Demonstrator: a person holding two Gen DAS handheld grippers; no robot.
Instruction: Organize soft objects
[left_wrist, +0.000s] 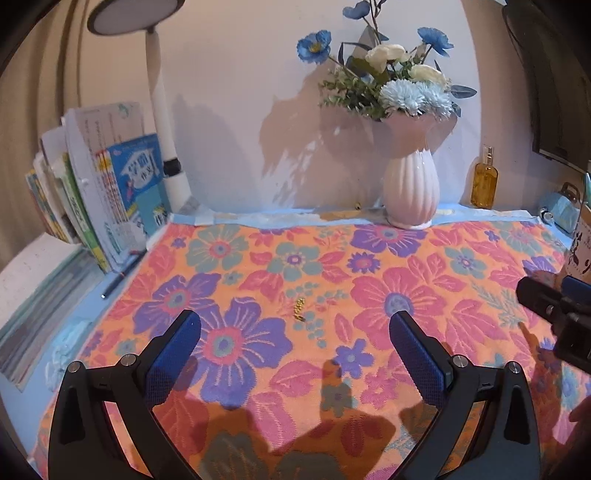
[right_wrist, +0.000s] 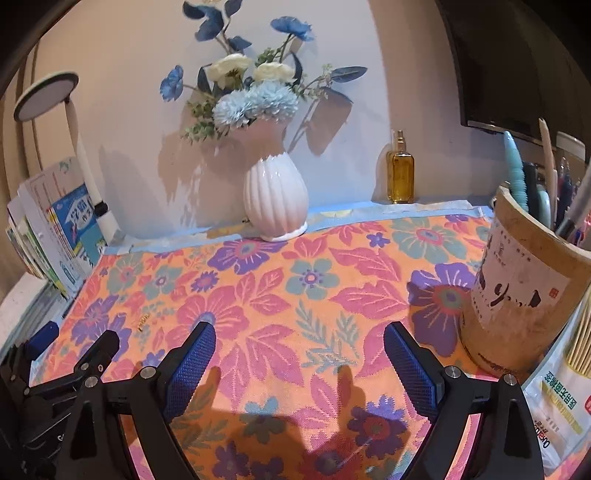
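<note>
An orange towel with pink, purple and teal flowers (left_wrist: 314, 280) lies spread flat over the table; it also fills the right wrist view (right_wrist: 295, 295). My left gripper (left_wrist: 295, 325) hovers over its near half, open and empty. My right gripper (right_wrist: 300, 338) hovers over the towel's right part, open and empty. The right gripper shows at the right edge of the left wrist view (left_wrist: 554, 306); the left gripper shows at the lower left of the right wrist view (right_wrist: 74, 365). A small gold object (left_wrist: 299, 308) lies on the towel, also seen in the right wrist view (right_wrist: 142, 321).
A white ribbed vase of flowers (left_wrist: 410, 192) (right_wrist: 275, 199) stands on the towel's far edge. An amber bottle (right_wrist: 400, 173) stands by the wall. A wooden pen holder (right_wrist: 517, 291) stands at right. Books (left_wrist: 110, 199) and a lamp (left_wrist: 162, 110) are at left.
</note>
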